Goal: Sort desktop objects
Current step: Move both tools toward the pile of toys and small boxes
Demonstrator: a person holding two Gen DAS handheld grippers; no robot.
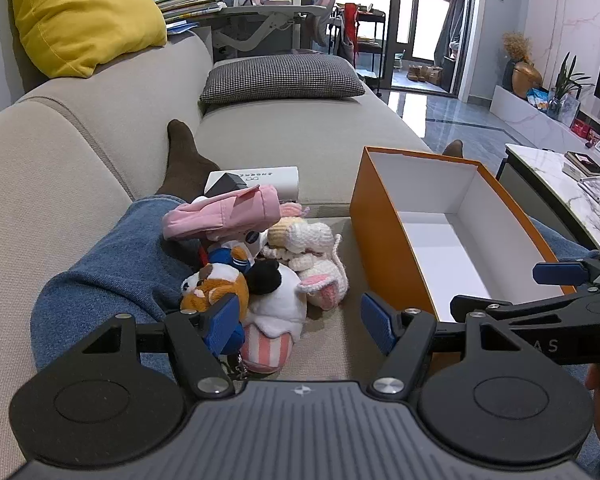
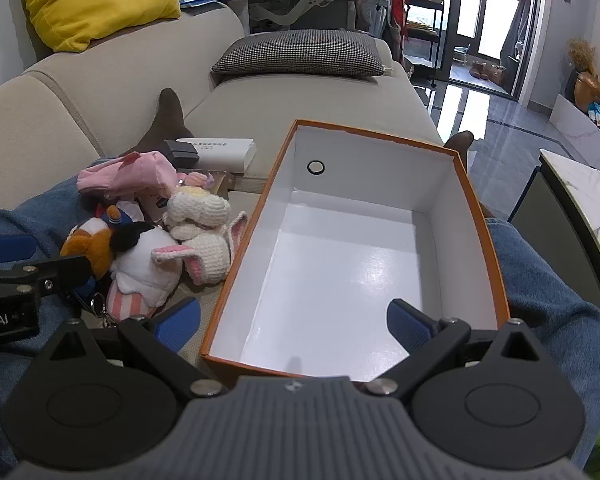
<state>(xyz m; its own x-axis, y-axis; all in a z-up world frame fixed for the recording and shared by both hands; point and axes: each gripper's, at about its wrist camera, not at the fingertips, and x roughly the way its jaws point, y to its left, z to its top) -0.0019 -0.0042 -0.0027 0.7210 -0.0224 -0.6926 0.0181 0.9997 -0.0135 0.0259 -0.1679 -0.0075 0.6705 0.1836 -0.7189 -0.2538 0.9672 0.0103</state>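
Beige fabric sofa (image 1: 80,152) filled the living room view, a yellow cushion (image 1: 84,12) up at eleven o'clock on its backrest and a houndstooth grey pillow (image 1: 280,80) at twelve o'clock on the seat. A person sat on it with blue-jeaned legs (image 1: 112,264) stretched out and dark-socked feet pointing away.

Between the legs lay the heap of soft toys: a pink fabric pouch (image 1: 224,216) on top at the far side, a brown-and-white plush guinea pig (image 1: 216,280) at the left tool's ten o'clock, a white plush with a black patch and a pink-striped base (image 1: 276,312) just ahead of it, and a cream crocheted rabbit with pink ears (image 1: 316,256) touching the pile's right edge. A white oblong box (image 1: 260,180) sat behind them.

At two o'clock from the heap stood the open orange cardboard box with a white inside (image 2: 380,240), nothing in it.

Left tool (image 1: 300,320) hung over the toys, its blue pads spread wide, gripping nothing. Right tool (image 2: 296,320) hovered at the box's near rim, jaws spread fully, one pad outside the wall and one above the inside, nothing held.
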